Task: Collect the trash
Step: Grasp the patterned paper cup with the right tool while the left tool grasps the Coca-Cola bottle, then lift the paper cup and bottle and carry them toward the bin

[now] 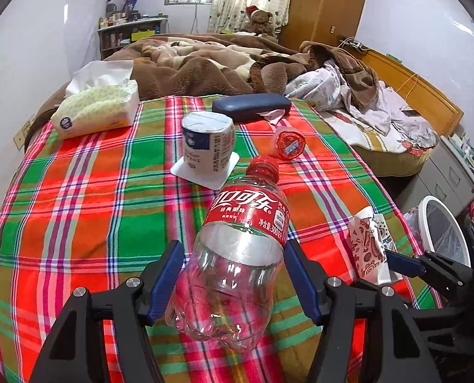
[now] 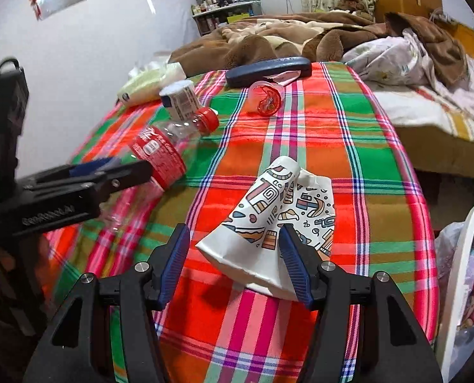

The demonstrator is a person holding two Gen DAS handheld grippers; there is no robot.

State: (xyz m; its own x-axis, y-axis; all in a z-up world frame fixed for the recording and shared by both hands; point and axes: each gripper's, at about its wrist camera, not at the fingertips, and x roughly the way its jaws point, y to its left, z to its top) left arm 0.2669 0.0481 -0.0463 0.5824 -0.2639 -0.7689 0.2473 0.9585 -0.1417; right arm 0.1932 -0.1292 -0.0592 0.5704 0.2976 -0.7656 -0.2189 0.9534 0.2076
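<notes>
Since both items are destined for the white bin beside the plaid worktop, each is bracketed low: the empty cola bottle by the left tongs, the crumpled paper cup by the right tongs. Both tongs are spread wide; firm contact cannot be confirmed.

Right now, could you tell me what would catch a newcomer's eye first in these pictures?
The bright plaid cloth over the table dominates both views. On it, an empty cola bottle lies between the open fingers of the left gripper, while a crumpled paper cup sits between the open fingers of the right gripper. A white bin waits at the table's right edge.
</notes>
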